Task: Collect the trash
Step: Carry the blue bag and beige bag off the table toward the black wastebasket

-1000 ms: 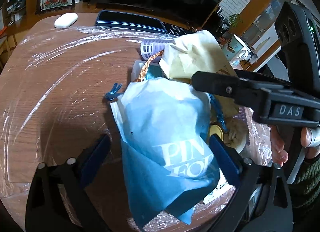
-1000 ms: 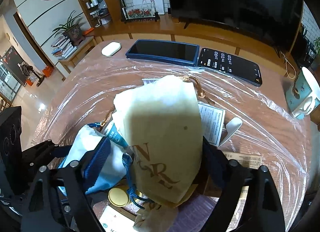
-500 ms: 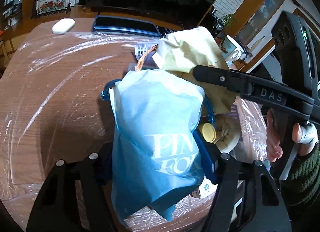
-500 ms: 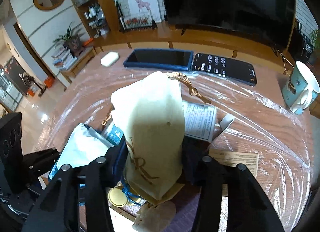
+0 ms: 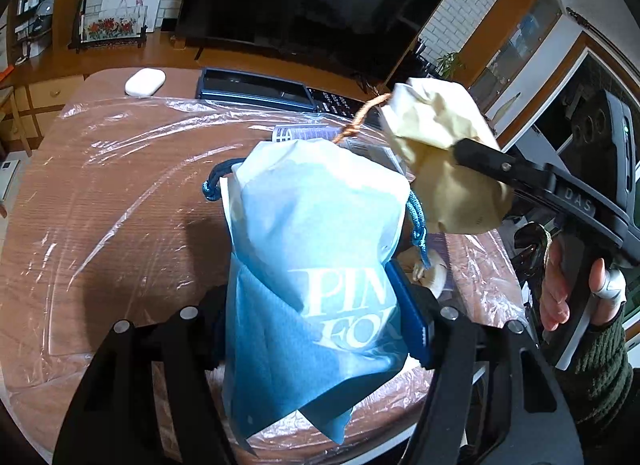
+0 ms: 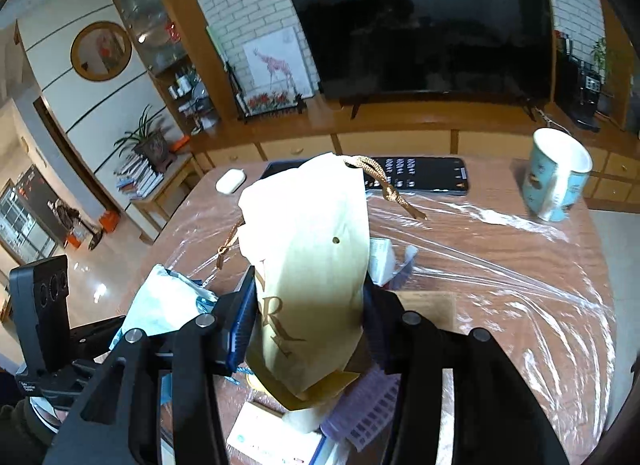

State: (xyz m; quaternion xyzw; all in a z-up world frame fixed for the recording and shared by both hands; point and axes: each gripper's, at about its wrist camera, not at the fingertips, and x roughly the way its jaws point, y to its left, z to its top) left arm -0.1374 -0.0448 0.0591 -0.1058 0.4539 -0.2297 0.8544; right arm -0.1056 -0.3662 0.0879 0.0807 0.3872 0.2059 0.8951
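A pale blue drawstring bag (image 5: 316, 249) with white lettering stands between the blue pads of my left gripper (image 5: 312, 321), which is shut on its lower half. It hangs a little above the film-covered table (image 5: 100, 205). A cream drawstring bag (image 6: 312, 249) with gold letters and a gold cord is pinched in my right gripper (image 6: 308, 317), also raised off the table. In the left wrist view the cream bag (image 5: 440, 153) sits upper right with a right-gripper finger (image 5: 500, 169) across it. The blue bag (image 6: 168, 301) shows lower left in the right wrist view.
Under the bags lie more scraps: a purple box (image 6: 368, 413), a white carton (image 6: 272, 437) and paper leaflets (image 6: 380, 261). A tablet (image 5: 252, 89), a phone (image 6: 416, 177) and a white case (image 5: 144, 81) line the far edge. A mug (image 6: 556, 177) stands at the far right.
Both grippers went from wide around their bags to shut on them. Both bags then rose off the pile, the cream one higher and to the right.
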